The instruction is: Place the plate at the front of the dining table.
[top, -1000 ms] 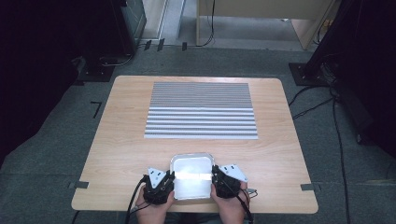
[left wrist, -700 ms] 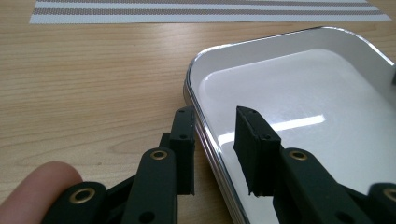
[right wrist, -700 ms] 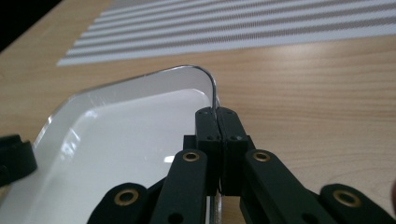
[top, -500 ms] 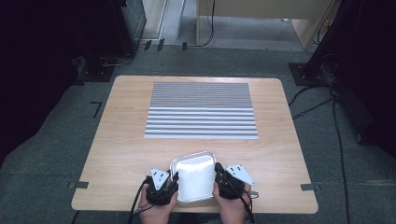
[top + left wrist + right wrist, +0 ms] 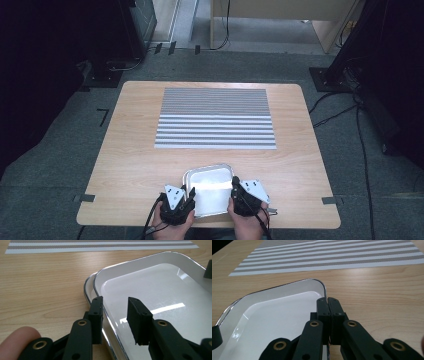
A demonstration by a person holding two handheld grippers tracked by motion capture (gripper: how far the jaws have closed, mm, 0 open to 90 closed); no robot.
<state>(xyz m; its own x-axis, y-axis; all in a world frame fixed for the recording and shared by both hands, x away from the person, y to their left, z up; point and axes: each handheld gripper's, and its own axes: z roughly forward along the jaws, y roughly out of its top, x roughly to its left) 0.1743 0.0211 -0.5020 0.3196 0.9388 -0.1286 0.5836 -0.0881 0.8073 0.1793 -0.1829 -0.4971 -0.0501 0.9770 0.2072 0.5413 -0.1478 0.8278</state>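
Tray (image 5: 209, 192): we keep it near the table's (image 5: 130, 150) front edge.
Right gripper (image 5: 328, 305): clamped on its rim, steadying it.
Left gripper (image 5: 113, 315): jaws just opened, apart astride the opposite rim, freeing that side.

Two hands come in over the near edge of the table, side by side at its middle, each holding a black two-jaw gripper that points away from the person. The left gripper (image 5: 186, 196) sits in the left hand (image 5: 171, 224); its jaws stand apart and have just been opening, one on each side of the rim of a tray (image 5: 160, 287) without pressing on it. A fingertip (image 5: 18, 336) shows beside its left arm. The right gripper (image 5: 234, 186), in the right hand (image 5: 246, 222), has its jaws pressed tight together on the opposite rim of the tray. Each gripper carries a grey three-cornered plate on top and trails a cable toward the person.
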